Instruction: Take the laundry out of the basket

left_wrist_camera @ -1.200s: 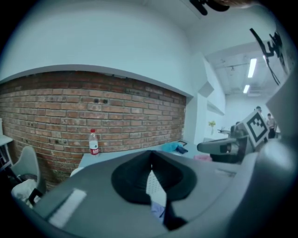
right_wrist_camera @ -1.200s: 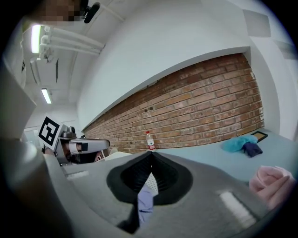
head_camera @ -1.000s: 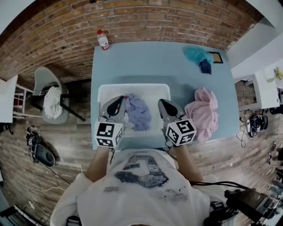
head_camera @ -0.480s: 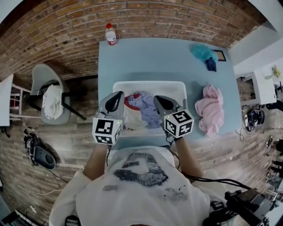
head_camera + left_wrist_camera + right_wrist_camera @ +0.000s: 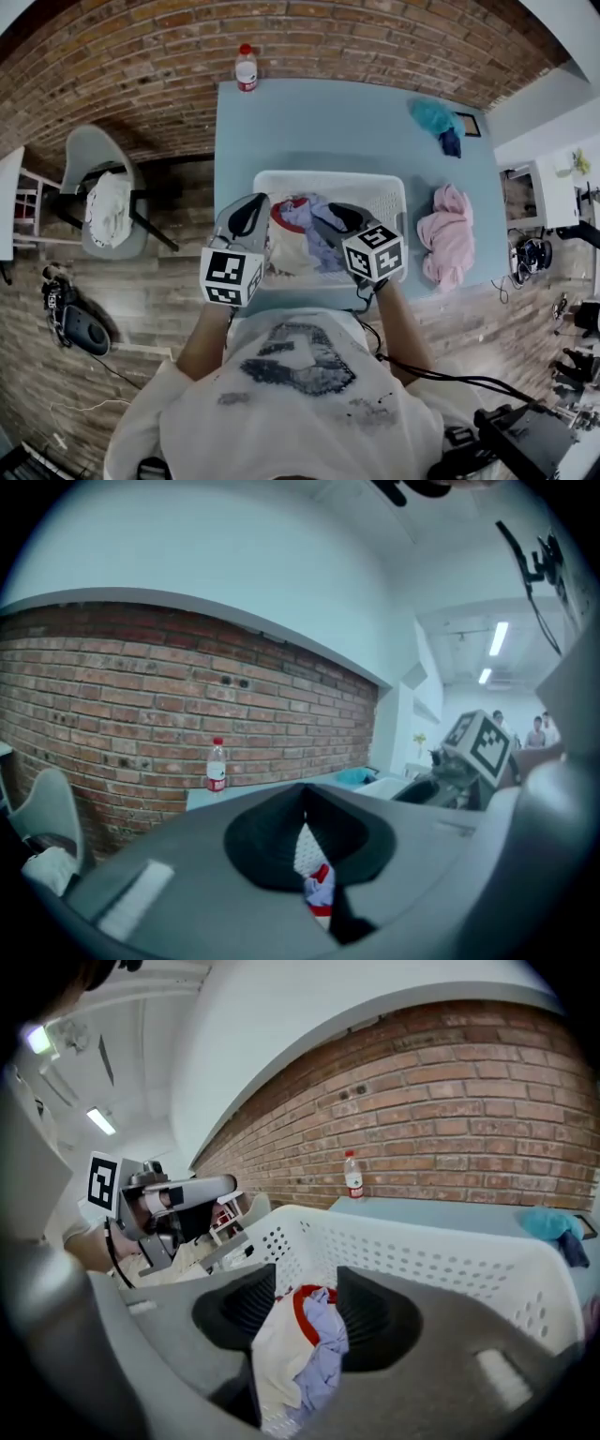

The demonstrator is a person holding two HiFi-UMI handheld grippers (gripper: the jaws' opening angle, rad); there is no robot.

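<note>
A white perforated laundry basket (image 5: 328, 176) stands on the light blue table (image 5: 356, 122). In it lie a cream garment with a red collar (image 5: 286, 246) and a lavender cloth (image 5: 317, 228). My right gripper (image 5: 326, 214) tilts down into the basket. Its jaws have just been opening, and the cream garment (image 5: 281, 1335) and lavender cloth (image 5: 323, 1344) show through the gap with neither pad pressing on them. My left gripper (image 5: 256, 202) is shut and holds nothing, over the basket's left end. Only a thin slit shows at its jaws (image 5: 303, 794).
A pink garment (image 5: 448, 234) lies on the table right of the basket, and a teal and dark blue cloth (image 5: 436, 120) at the far right corner. A water bottle (image 5: 247, 67) stands at the far left edge. A grey chair (image 5: 98, 187) with white cloth stands left of the table.
Both grippers have moved forward from the basket's near rim to over the laundry. The right one has dipped toward the clothes and its jaws have parted.
</note>
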